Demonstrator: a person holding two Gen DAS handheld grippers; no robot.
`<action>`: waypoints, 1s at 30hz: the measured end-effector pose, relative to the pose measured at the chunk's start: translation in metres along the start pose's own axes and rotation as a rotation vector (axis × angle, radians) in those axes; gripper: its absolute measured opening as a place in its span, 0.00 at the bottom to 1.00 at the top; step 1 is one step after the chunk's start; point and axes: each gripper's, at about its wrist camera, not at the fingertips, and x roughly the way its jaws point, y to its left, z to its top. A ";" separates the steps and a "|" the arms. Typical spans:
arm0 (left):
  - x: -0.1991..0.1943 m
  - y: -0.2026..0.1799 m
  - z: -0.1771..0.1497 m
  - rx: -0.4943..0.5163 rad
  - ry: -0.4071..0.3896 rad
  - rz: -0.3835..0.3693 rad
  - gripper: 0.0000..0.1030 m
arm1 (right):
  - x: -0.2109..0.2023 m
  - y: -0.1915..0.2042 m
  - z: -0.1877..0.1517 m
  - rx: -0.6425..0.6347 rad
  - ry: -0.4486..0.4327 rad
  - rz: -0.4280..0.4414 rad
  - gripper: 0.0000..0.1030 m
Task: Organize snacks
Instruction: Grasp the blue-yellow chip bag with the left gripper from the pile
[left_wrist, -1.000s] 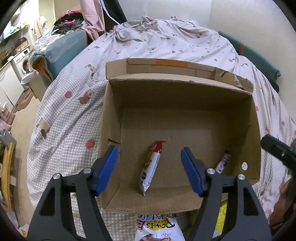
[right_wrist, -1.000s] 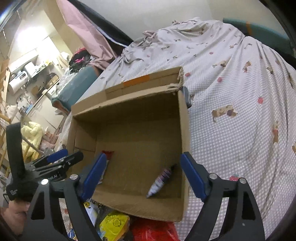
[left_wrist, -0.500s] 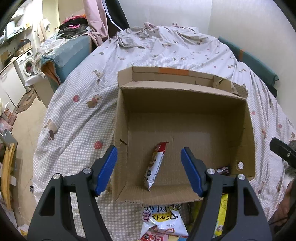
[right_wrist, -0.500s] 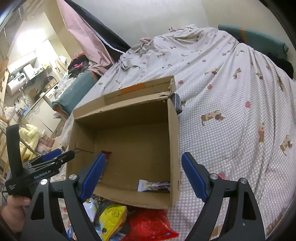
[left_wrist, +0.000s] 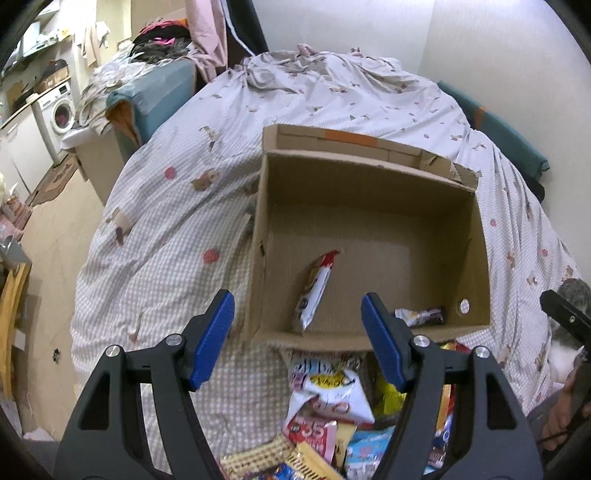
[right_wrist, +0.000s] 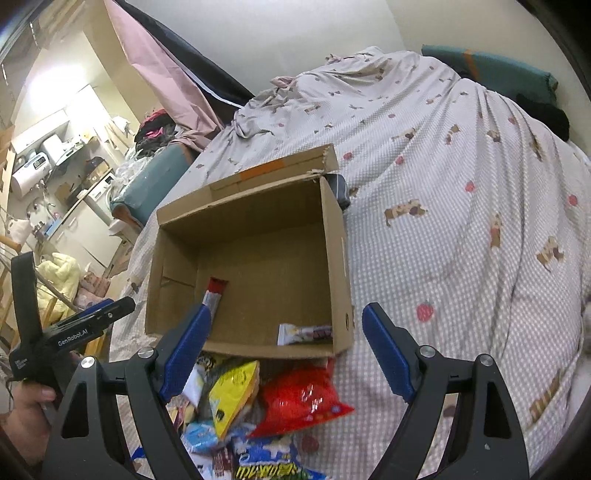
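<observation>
A bed under a checked, printed cover fills the room. Both the left claw and the right claw gape apart, holding nothing, above a heap of snack bags. Just beyond stands the cardboard box, holding a red-topped packet and a small bar.

Place: a lived-in home, a bedroom opening onto a laundry corner.
Bed: a wide bed under a pale checked quilt printed with small animals and strawberries, rumpled at the far end.
Laundry: a white front-loading washing machine by the left wall.
Clutter: a heap of dark and pink clothes behind the bed.
</observation>
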 end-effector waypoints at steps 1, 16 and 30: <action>-0.002 0.000 -0.002 0.002 0.000 0.001 0.66 | -0.003 0.000 -0.002 0.004 0.001 0.001 0.84; -0.031 0.016 -0.043 0.006 0.054 0.041 0.82 | -0.026 -0.009 -0.031 0.076 0.034 -0.003 0.84; 0.011 0.048 -0.100 -0.071 0.437 0.056 0.82 | -0.017 -0.008 -0.049 0.126 0.103 -0.001 0.84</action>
